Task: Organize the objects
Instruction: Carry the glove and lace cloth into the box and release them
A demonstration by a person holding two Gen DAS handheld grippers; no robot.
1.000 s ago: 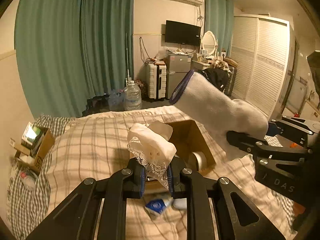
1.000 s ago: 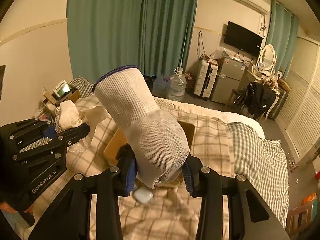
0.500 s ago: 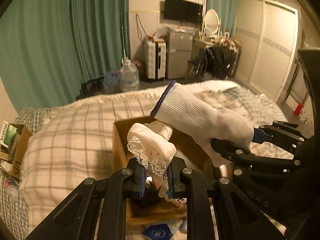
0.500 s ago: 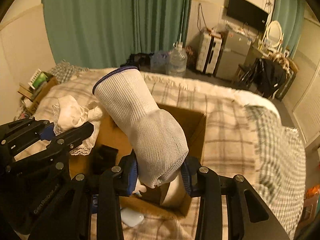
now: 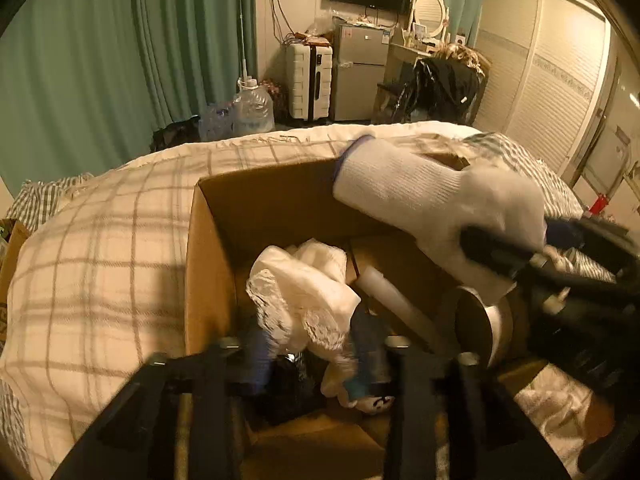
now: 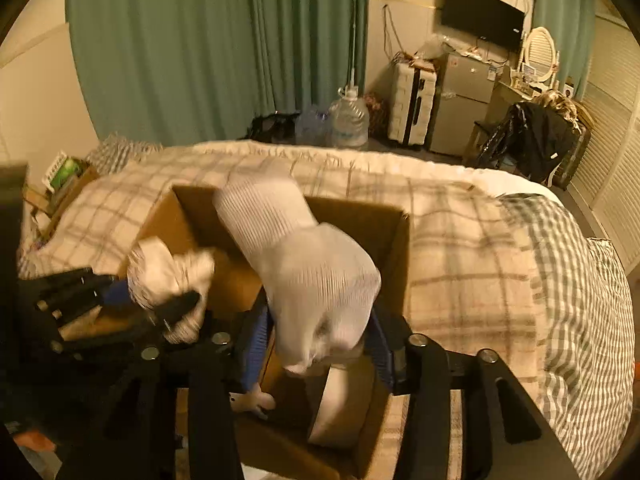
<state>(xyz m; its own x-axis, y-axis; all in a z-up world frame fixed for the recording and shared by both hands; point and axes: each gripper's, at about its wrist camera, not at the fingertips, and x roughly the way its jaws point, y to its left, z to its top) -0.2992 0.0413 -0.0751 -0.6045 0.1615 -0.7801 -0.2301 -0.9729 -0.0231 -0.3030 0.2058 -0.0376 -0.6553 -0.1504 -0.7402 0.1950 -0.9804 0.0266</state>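
Your left gripper (image 5: 308, 348) is clamped on a crumpled white lace-trimmed cloth (image 5: 304, 300), held inside the open brown cardboard box (image 5: 204, 264) that sits on the plaid-covered bed (image 5: 100, 248). Your right gripper (image 6: 320, 344) grasps a white knitted work glove with a blue cuff edge (image 6: 316, 280), its cuff pointing away over the box opening. A pale tape roll (image 6: 340, 404) stands on edge in the box near the right fingers.
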